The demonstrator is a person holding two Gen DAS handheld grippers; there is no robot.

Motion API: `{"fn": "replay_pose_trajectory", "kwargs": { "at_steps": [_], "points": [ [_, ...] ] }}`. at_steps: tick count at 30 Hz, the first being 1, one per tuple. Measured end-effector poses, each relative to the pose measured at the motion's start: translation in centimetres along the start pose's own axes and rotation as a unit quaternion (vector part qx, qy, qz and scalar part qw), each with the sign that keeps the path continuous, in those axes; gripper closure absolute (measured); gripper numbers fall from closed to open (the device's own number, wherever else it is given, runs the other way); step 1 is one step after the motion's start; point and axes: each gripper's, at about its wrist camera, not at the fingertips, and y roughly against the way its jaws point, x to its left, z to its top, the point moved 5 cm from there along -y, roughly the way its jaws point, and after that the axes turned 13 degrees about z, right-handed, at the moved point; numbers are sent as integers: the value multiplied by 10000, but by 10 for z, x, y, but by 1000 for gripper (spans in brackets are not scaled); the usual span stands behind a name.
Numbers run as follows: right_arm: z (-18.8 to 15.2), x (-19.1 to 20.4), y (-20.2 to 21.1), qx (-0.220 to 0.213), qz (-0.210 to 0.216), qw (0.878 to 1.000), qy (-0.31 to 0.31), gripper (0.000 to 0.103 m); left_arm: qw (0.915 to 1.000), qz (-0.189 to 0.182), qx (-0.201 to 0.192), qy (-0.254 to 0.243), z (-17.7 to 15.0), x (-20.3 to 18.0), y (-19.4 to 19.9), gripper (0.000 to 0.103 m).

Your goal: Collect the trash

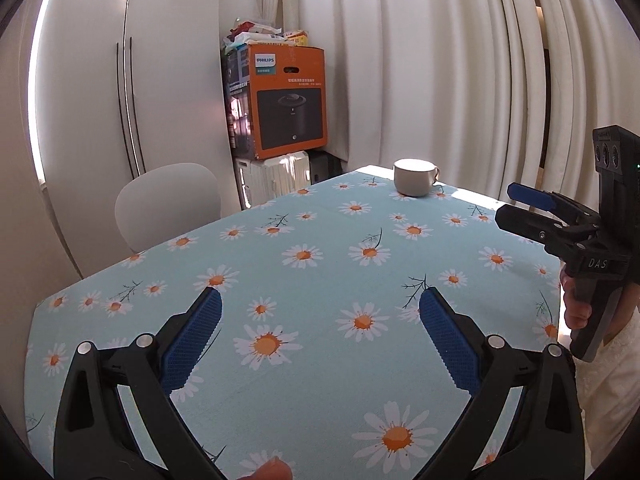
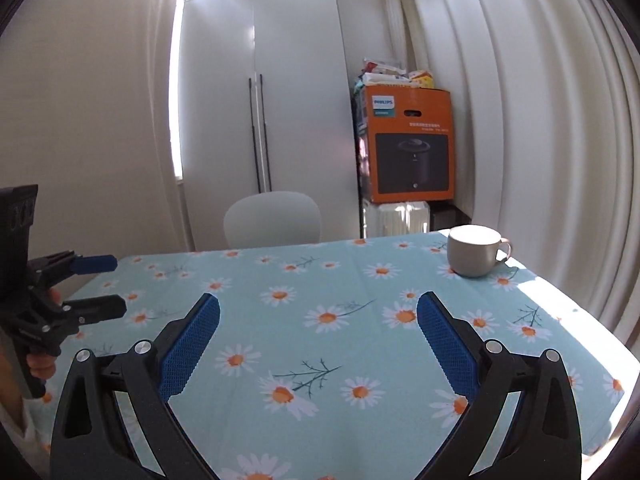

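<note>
Above the daisy tablecloth, both grippers hang with jaws spread wide and nothing between them.

Left gripper and right gripper each show blue pads over bare cloth, well apart from a beige cup that stands upright near the far corner of the table. No trash shows on the cloth. Behind stand a pale chair, an orange box and curtains.

- Tabletop: matt printed cloth with faint creases.
- Mug at the far right corner: smooth, glazed-looking ceramic.
- Left tool and right tool: black matt plastic, rough blue pads, shiny metal rivets.
- Box: printed cardboard.
</note>
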Motion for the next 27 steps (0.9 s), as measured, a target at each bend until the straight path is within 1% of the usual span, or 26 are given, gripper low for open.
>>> {"fn": "replay_pose_trajectory", "kwargs": {
  "at_steps": [4,6,8,10,11,13,15,16,17,19,21,27],
  "points": [
    [-1,37,-41,167,621,9978,181,8,9991,423,49,2,-19,25,8,6],
    [-6,53,-54,258,843,9956,309,8,9987,507,51,81,-27,36,12,6],
    [-11,67,-63,344,1072,9929,375,8,9976,641,97,262,-36,46,17,6],
    [-17,78,-69,451,1225,9905,428,8,9965,740,141,373,-44,53,20,6],
    [-18,82,-72,534,1203,9900,517,8,9955,832,146,424,-48,56,21,6],
    [-20,89,-73,551,1123,9897,695,8,9943,933,170,478,-55,62,23,6],
    [-20,96,-71,516,1185,9881,831,8,9944,958,169,418,-63,62,22,6],
    [-20,97,-70,496,1226,9875,862,8,9946,930,239,399,-66,61,21,6],
    [-20,98,-70,488,1242,9873,863,8,9950,845,270,449,-67,61,22,6],
    [-19,93,-72,510,1237,9880,772,8,9956,734,183,551,-66,60,26,6],
    [-18,88,-74,525,1231,9888,657,8,9948,850,143,538,-67,61,28,6],
    [-18,88,-72,472,1267,9881,734,8,9944,877,219,541,-68,60,28,6]
  ]
}}
